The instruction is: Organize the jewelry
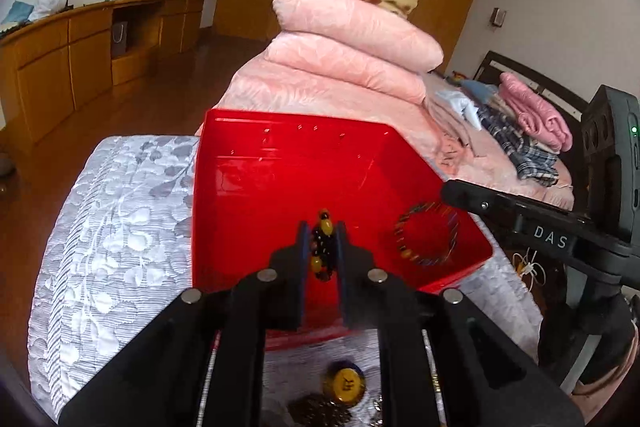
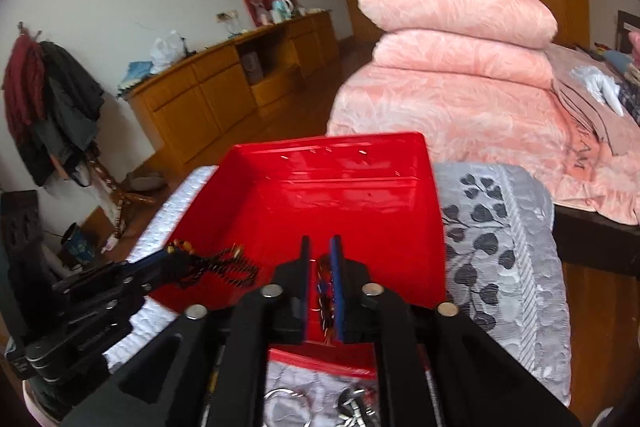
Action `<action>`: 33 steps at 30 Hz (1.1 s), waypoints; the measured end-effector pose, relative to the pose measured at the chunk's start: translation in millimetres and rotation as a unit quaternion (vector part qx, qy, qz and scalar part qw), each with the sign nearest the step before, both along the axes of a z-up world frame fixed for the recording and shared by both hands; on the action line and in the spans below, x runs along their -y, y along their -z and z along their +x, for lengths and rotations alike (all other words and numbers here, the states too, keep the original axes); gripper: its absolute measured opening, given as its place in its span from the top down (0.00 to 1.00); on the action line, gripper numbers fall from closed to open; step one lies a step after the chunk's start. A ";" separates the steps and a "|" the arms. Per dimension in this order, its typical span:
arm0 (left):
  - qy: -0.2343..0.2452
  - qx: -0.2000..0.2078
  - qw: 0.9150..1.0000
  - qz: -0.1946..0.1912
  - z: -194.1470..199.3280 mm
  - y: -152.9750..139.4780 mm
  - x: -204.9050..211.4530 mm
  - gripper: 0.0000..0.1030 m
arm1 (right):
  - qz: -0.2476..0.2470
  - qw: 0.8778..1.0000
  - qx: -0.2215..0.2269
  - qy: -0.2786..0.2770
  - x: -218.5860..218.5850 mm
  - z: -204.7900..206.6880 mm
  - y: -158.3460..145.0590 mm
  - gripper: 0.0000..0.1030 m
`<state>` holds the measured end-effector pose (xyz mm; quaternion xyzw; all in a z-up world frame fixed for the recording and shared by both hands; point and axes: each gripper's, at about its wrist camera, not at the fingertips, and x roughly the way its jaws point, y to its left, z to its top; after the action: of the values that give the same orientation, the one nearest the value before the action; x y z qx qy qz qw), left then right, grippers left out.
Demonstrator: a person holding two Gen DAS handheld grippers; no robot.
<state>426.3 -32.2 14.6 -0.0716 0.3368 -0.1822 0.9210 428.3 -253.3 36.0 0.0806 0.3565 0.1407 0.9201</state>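
A red plastic tray [image 1: 240, 195] sits on a grey leaf-patterned cloth [image 1: 112, 227]. My left gripper [image 1: 323, 231] is shut on a black and amber bead bracelet [image 1: 323, 247] and holds it over the tray. In the right wrist view the left gripper [image 2: 176, 259] hangs that bracelet [image 2: 224, 267] over the tray's [image 2: 340, 211] left side. My right gripper [image 2: 319, 247] is nearly closed over the tray's near rim, with multicoloured beads [image 2: 325, 291] between its pads. A multicoloured bead bracelet [image 1: 426, 233] hangs from the right gripper's fingers [image 1: 472, 197].
A yellow round pendant [image 1: 346, 381] and dark chain pieces [image 1: 320, 411] lie on the cloth before the tray. Metal rings and keys [image 2: 288, 401] lie there too. A bed with stacked pink quilts [image 1: 352, 43] stands behind. Wooden cabinets [image 1: 80, 59] line the left wall.
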 end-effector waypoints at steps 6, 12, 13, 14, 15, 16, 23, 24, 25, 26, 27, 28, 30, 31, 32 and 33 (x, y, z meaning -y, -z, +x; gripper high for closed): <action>-0.021 0.025 0.999 0.007 -14.9 -10.0 -13.6 0.56 | -0.024 0.999 0.029 0.023 10.6 -19.2 -6.2 0.58; -0.039 0.066 0.996 0.040 -52.3 -21.2 -19.6 0.27 | -0.031 0.997 0.048 0.045 24.4 -54.7 -6.7 0.47; -0.044 0.073 0.995 0.044 -61.5 -20.8 -21.0 0.21 | -0.032 0.997 0.048 0.048 26.5 -61.8 -4.0 0.44; -0.046 0.077 0.995 0.047 -67.1 -20.4 -21.9 0.17 | -0.035 0.997 0.049 0.052 28.8 -66.9 -1.6 0.41; -0.047 0.081 0.994 0.052 -74.1 -19.6 -22.4 0.13 | -0.038 0.996 0.050 0.057 30.4 -72.8 0.6 0.36; -0.048 0.084 0.994 0.058 -80.4 -18.7 -22.1 0.12 | -0.042 0.996 0.053 0.063 31.4 -81.1 4.1 0.33; -0.041 0.057 0.994 0.081 -117.6 0.8 -24.4 0.05 | -0.042 0.996 0.024 0.072 29.6 -111.2 27.3 0.09; -0.041 0.052 0.994 0.084 -120.7 3.3 -24.9 0.05 | -0.043 0.996 0.013 0.074 28.5 -113.7 30.9 0.07; -0.041 0.046 0.994 0.087 -125.0 6.1 -25.2 0.05 | -0.045 0.996 0.007 0.074 28.3 -115.7 32.9 0.07; -0.042 0.041 0.994 0.090 -129.1 8.7 -25.8 0.05 | -0.049 0.996 -0.003 0.073 26.3 -117.6 35.8 0.06; -0.043 0.038 0.994 0.090 -132.6 11.0 -26.7 0.05 | -0.053 0.996 -0.010 0.073 24.6 -119.5 38.2 0.06; -0.043 0.035 0.994 0.090 -136.0 12.9 -28.0 0.05 | -0.056 0.996 -0.015 0.073 23.1 -122.8 41.2 0.06; -0.043 0.027 0.995 0.088 -145.6 18.5 -30.1 0.05 | -0.062 0.995 -0.026 0.074 19.4 -129.1 46.5 0.06; -0.042 0.022 0.995 0.087 -150.5 22.2 -30.6 0.05 | -0.062 0.995 -0.031 0.071 17.7 -131.6 48.5 0.06; -0.041 0.018 0.995 0.088 -153.3 24.7 -30.4 0.05 | -0.061 0.995 -0.034 0.065 15.4 -135.4 51.0 0.06; -0.040 0.013 0.995 0.089 -155.9 27.2 -29.7 0.05 | -0.060 0.996 -0.038 0.060 12.8 -139.0 53.2 0.06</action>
<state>270.3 -2.6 -12.6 0.0000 0.3364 -0.1154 0.9346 289.2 -266.2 -17.2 0.0514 0.3933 0.0600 0.9160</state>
